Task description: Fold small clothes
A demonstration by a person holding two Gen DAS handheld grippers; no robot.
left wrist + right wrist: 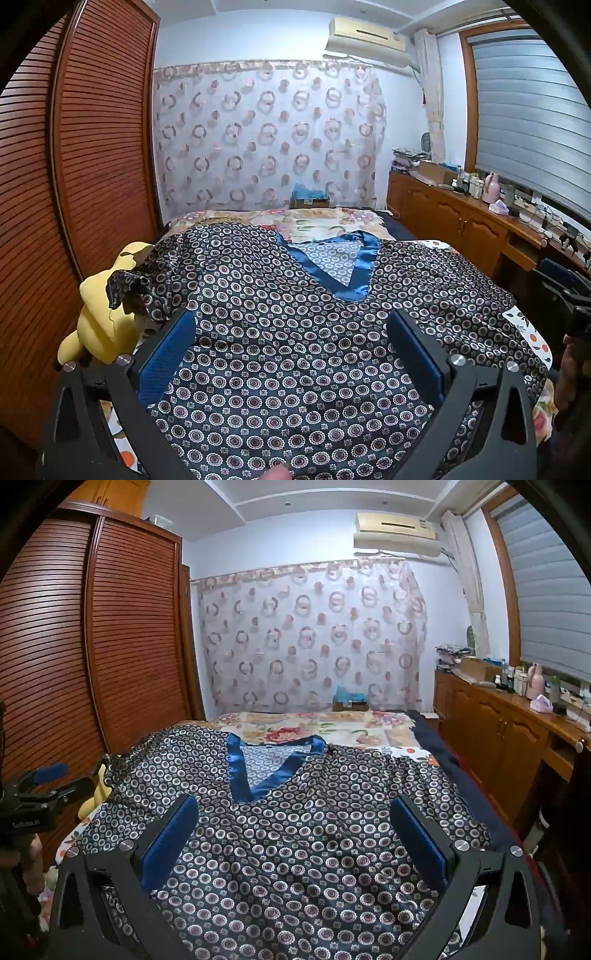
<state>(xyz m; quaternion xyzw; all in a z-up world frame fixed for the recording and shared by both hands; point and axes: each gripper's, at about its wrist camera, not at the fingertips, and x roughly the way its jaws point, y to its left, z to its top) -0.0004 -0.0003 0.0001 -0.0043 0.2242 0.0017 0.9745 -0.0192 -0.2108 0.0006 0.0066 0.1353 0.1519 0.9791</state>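
Observation:
A dark navy satin top (295, 332) with a circle print and a blue V-neck trim (354, 273) lies spread flat on the bed, neck away from me. It also shows in the right wrist view (314, 830). My left gripper (293, 325) is open and empty, hovering over the shirt's lower middle. My right gripper (295, 812) is open and empty, over the shirt's lower part, just below the V-neck (258, 779). The left sleeve (140, 280) is bunched at the bed's left edge. The left gripper shows at the left edge of the right wrist view (40, 786).
The bed carries a floral sheet (332, 221). A yellow plush toy (103, 314) lies at the bed's left edge by a slatted wooden wardrobe (74, 166). A wooden cabinet with bottles (480, 206) runs along the right wall. A small box (310, 199) sits at the bed's far end.

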